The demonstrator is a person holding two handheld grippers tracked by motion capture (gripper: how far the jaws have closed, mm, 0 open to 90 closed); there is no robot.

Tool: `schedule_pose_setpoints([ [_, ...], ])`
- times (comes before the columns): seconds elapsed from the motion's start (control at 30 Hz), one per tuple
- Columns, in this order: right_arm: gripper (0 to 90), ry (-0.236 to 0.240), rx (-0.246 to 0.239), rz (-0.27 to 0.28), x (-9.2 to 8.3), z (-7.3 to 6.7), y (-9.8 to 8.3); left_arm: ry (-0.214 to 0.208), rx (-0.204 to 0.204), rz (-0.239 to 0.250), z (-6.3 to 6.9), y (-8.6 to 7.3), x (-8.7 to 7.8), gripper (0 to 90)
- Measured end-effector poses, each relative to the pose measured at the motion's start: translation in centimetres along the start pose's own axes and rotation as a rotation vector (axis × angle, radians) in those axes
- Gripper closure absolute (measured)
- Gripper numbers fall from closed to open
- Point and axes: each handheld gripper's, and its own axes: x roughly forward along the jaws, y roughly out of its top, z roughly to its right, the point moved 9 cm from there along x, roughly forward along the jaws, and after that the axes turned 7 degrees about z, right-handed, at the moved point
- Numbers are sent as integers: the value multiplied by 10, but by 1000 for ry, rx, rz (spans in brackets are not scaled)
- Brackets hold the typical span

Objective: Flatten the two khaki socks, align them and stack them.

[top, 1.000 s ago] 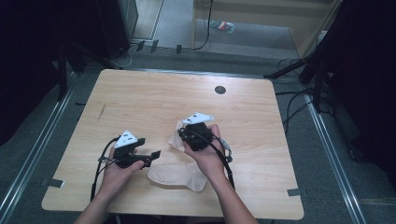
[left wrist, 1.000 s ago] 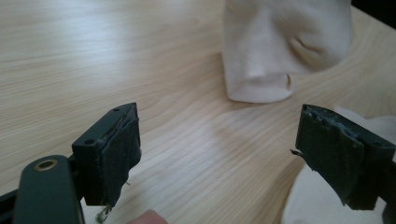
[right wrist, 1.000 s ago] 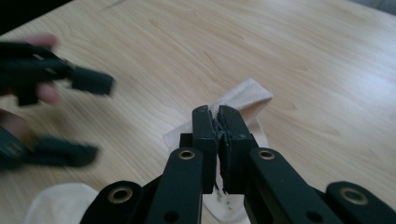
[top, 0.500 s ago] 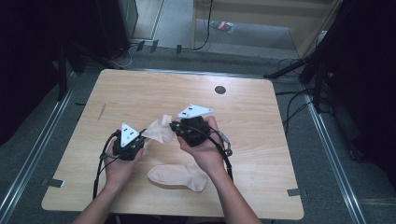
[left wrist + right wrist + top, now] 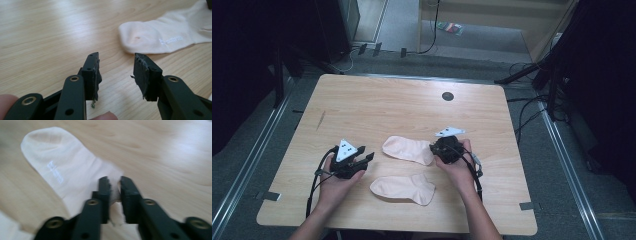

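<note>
High view: worktop (image 5: 412, 107) evenly and moderately lit from above; surroundings at left and right edges fall to near black. Picture soft and coarse, fine detail lost. Short, faint shadows beneath the hands.

Left gripper view: bright and sharp in the foreground; the black jaws crisp, wood grain clear. A broad pale sheen of glare lies across the far worktop at upper left, where focus softens. The cream sock (image 5: 165, 37) is slightly overexposed.

Right gripper view: blurred throughout, smeared edges on the jaws and sock (image 5: 65, 170); a bright glare patch at upper right.
</note>
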Motion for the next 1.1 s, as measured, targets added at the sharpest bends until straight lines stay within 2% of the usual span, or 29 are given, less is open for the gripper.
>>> schedule_pose_setpoints([
  [0.03,628,-28,21,13,-2,6,1,-8,-35,10,-2,2,-1,549],
  [0.13,651,-60,84,77,-13,17,7,-25,-137,40,-7,8,3,551],
  [0.2,693,-63,131,106,-19,17,9,-46,-174,56,-5,13,8,610],
  [0.27,681,-74,167,113,-23,15,7,-63,-199,53,-2,18,17,651],
  [0.37,618,-48,272,95,-21,10,-3,-91,-270,2,-2,22,36,624],
  [0.47,583,-28,306,73,-16,7,-13,-139,-319,-43,1,25,55,557],
  [0.53,572,-9,320,58,-12,3,-19,-163,-315,-58,5,27,63,538],
  [0.7,576,6,329,49,-4,-3,-21,-147,-298,-94,9,28,79,547],
  [0.73,581,6,324,49,-3,-4,-21,-139,-292,-89,10,28,82,561],
  [0.87,613,-12,311,31,3,-6,-23,-120,-228,-146,14,23,86,666],
  [0.93,699,-16,302,23,5,-7,-24,-98,-192,-165,15,20,86,788],
  [1.0,804,-8,289,15,6,-8,-26,-110,-167,-183,16,18,84,873],
  [1.1,861,-7,260,19,4,-9,-25,-155,-155,-191,20,18,79,888],
])
